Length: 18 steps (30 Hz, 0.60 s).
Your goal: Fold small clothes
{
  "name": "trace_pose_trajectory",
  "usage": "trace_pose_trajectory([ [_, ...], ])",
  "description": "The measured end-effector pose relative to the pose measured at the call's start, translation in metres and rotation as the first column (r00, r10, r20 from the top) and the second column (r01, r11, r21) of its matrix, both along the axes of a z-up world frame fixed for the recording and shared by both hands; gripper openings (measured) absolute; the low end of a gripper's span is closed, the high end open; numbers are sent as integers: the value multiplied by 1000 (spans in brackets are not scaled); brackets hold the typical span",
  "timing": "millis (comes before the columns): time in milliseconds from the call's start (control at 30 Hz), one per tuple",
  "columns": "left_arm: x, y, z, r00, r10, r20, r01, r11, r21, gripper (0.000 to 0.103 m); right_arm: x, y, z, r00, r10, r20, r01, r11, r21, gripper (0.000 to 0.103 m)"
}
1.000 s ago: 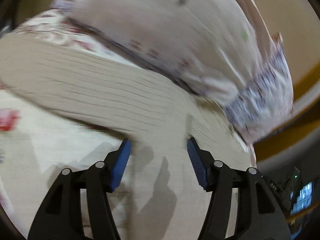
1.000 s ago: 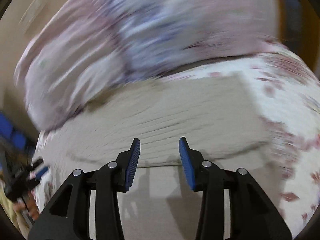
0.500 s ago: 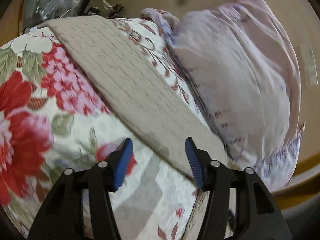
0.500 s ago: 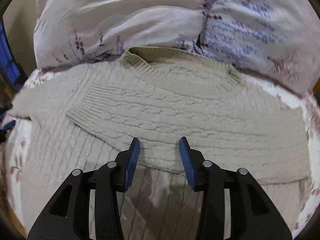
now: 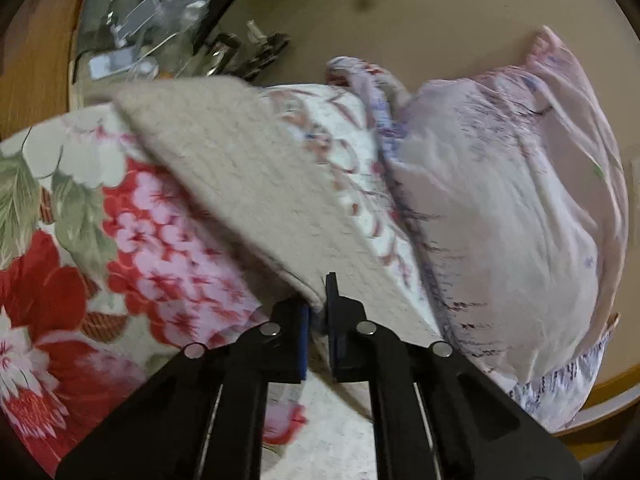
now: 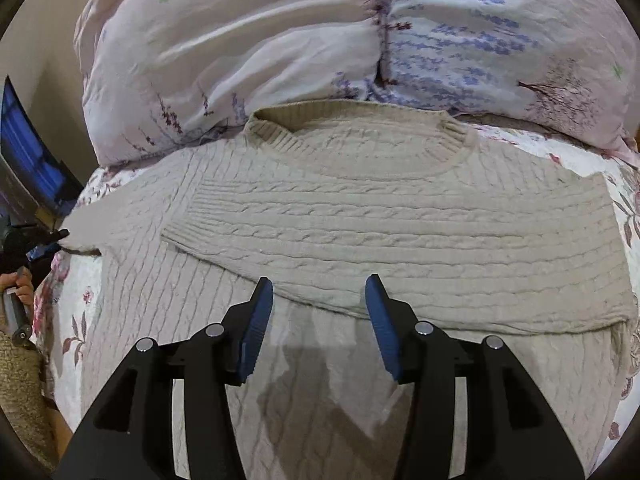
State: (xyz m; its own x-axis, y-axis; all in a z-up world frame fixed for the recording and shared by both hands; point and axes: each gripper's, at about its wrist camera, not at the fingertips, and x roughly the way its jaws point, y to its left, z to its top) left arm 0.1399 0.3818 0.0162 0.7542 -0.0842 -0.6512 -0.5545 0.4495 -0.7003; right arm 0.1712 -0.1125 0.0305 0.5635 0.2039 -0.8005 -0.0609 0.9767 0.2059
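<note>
A beige cable-knit sweater (image 6: pixel 360 216) lies flat on a floral bedspread (image 6: pixel 628 208), collar toward the pillow, with one sleeve folded across its chest. My right gripper (image 6: pixel 319 280) hovers just above that folded sleeve's lower edge. Its jaws are opening and the pads press on nothing. In the left wrist view the other sleeve (image 5: pixel 224 168) runs up and to the left, and my left gripper (image 5: pixel 318 292) is shut on its edge. The right wrist view shows the left gripper (image 6: pixel 44 240) at the far left, at the outstretched sleeve's end, with a hand (image 6: pixel 20 284) below it.
A large pale pillow (image 6: pixel 280 40) with lavender print lies behind the collar and shows at the right in the left wrist view (image 5: pixel 500 200). Clutter (image 5: pixel 132 40) sits on a surface beyond the bed. A blue screen (image 6: pixel 24 152) stands at the left.
The left gripper swung across the bed to the sleeve's edge and its jaws closed on it. The right gripper's jaws widened over the folded sleeve as its view steadied.
</note>
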Motion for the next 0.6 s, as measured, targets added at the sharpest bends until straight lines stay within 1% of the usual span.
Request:
trace_pose_trajectory([
  [67,4,-15,21,998,-36,49,35,999,22,5,-4,-9,5,1000,-19,13,19,1000,11,53],
  [167,14,-42,49,986,-99,134,95,995,33,5,-9,-30,12,999,-42,29,41,999,32,56],
  [200,17,-54,58,979,-127,158,122,992,42,5,-11,-36,14,998,-56,33,55,998,41,56],
  [300,32,-105,82,945,-240,224,228,971,76,5,-15,-53,16,996,-80,36,78,995,56,56],
  [400,47,-163,94,892,-365,267,353,931,94,5,-25,-63,11,993,-115,33,113,992,64,56],
  [433,55,-185,94,868,-414,275,403,910,96,5,-28,-66,9,992,-125,31,123,990,67,56],
  [533,70,-239,87,813,-516,270,512,854,93,5,-36,-78,2,988,-152,17,150,986,79,56],
  [567,74,-255,81,798,-544,260,541,836,87,5,-38,-82,0,987,-160,13,158,984,84,56],
  [600,76,-263,79,792,-556,253,555,828,83,5,-41,-85,-1,986,-168,11,166,982,86,56],
])
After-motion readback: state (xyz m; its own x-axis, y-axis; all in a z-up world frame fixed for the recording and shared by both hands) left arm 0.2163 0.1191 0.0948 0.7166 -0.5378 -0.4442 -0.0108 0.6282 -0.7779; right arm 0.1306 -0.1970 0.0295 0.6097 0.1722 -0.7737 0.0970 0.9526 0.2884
